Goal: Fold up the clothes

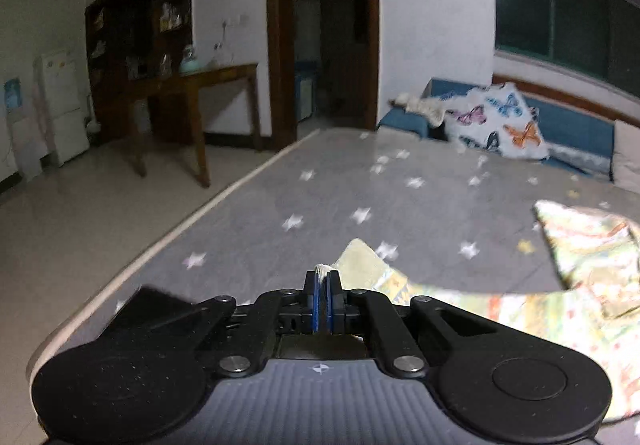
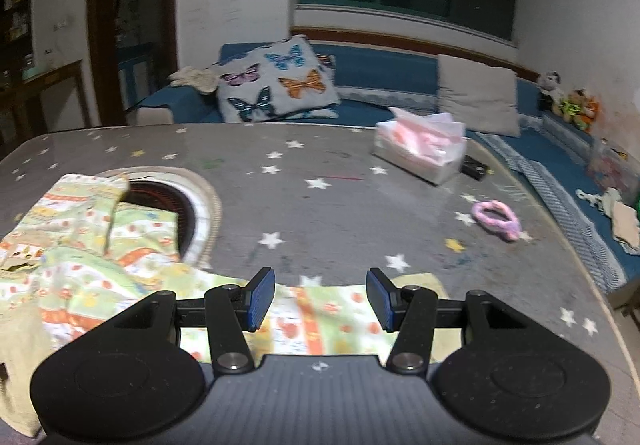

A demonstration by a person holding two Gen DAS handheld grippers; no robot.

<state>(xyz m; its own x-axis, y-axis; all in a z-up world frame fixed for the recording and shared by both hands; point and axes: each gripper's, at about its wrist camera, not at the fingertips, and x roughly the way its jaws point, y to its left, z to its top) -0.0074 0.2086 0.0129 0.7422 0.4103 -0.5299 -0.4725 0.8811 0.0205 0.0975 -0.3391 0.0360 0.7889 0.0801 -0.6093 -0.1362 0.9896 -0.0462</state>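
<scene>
While the left gripper (image 1: pixel 321 277) pinches the printed garment (image 2: pixel 120 265) at lower centre, the right gripper (image 2: pixel 321 297) gapes wide above its hem, probably needing a matching grip.

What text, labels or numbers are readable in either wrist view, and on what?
None can be read.
Poster on the far wall: printed, too small and blurred.
White fridge: stickers or notes on the door, unreadable.
Tissue pack on the table: no lettering legible.
Garment: pictures only, no words made out.
Left gripper and right gripper: only a small crosshair mark on each body, no text.
</scene>
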